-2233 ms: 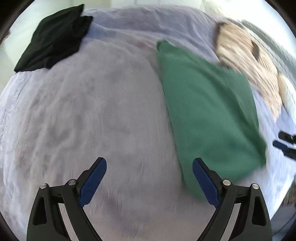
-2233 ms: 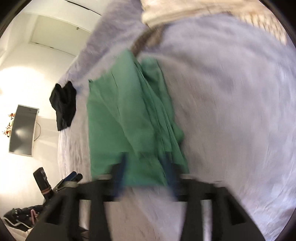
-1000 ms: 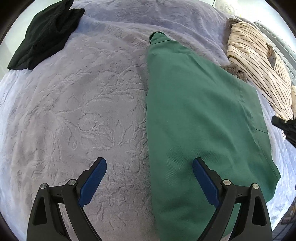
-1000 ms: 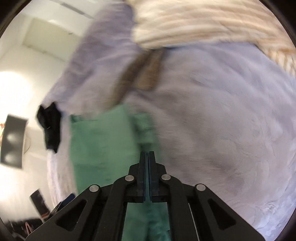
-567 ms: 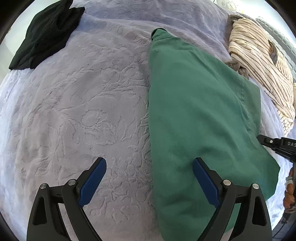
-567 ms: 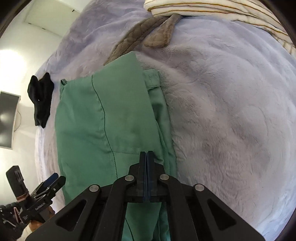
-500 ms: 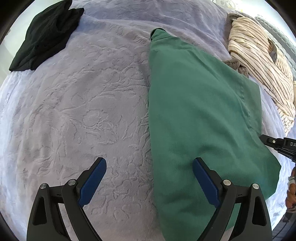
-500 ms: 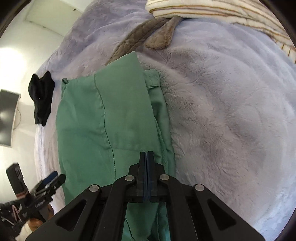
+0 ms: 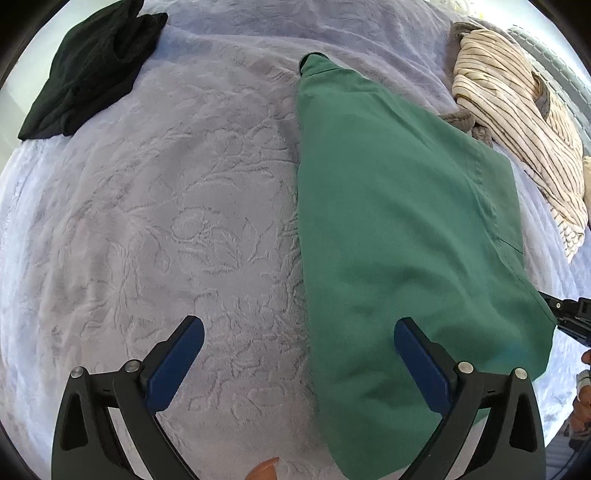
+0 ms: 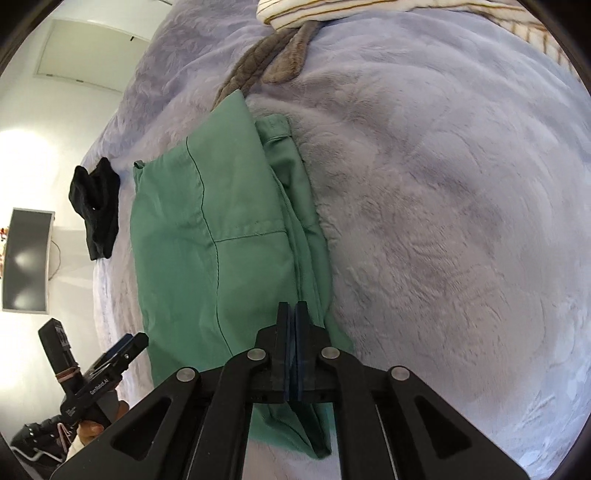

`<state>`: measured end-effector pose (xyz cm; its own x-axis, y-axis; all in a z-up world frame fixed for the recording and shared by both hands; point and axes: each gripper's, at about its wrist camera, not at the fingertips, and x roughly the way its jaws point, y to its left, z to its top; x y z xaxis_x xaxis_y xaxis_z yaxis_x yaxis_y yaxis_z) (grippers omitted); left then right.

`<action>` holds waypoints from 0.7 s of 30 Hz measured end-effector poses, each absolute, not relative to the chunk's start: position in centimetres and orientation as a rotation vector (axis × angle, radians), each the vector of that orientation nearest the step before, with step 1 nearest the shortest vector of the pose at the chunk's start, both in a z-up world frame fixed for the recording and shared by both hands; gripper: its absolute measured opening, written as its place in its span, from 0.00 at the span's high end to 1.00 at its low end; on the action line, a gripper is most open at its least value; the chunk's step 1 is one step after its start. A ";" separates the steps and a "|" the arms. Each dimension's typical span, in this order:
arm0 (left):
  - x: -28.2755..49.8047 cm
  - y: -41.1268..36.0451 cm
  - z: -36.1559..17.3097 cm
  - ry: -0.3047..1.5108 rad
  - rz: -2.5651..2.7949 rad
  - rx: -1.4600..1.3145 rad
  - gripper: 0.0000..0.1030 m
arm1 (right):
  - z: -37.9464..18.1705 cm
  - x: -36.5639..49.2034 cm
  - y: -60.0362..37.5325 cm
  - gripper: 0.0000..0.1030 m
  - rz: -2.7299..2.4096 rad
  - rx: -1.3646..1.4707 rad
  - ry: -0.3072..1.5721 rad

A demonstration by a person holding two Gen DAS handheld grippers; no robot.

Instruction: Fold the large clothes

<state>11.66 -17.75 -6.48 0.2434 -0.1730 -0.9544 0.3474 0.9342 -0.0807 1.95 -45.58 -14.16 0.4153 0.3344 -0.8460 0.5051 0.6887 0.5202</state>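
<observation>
Here, the left gripper (image 9: 295, 362), jaws just widened and empty, straddles the near left edge of the folded green cotton garment (image 9: 399, 236) on the lilac embossed bedspread (image 9: 166, 221). The right gripper (image 10: 291, 325), jaws together, rides its right edge; pushing there could rumple the fold.

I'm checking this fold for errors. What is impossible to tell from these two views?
- Green garment, left wrist view: its near end is hidden behind the left hand-held gripper.
- Right wrist view: the shut right hand-held gripper covers the cloth beneath; whether it pinches any is unclear.
- Striped garment: cut off by the top edge.
</observation>
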 end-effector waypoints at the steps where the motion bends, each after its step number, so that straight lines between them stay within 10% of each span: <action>1: 11.7 -17.7 -6.5 1.279 -0.357 0.160 0.00 | -14.2 1.7 -45.7 0.83 -0.123 0.864 1.176; 4: 11.8 -17.5 -6.4 1.281 -0.359 0.163 0.00 | -14.0 1.3 -46.2 0.30 -0.137 0.878 1.154; 21: 13.6 -18.0 -8.2 1.390 -0.505 0.036 0.00 | -17.3 2.8 -47.9 0.21 0.016 1.052 1.105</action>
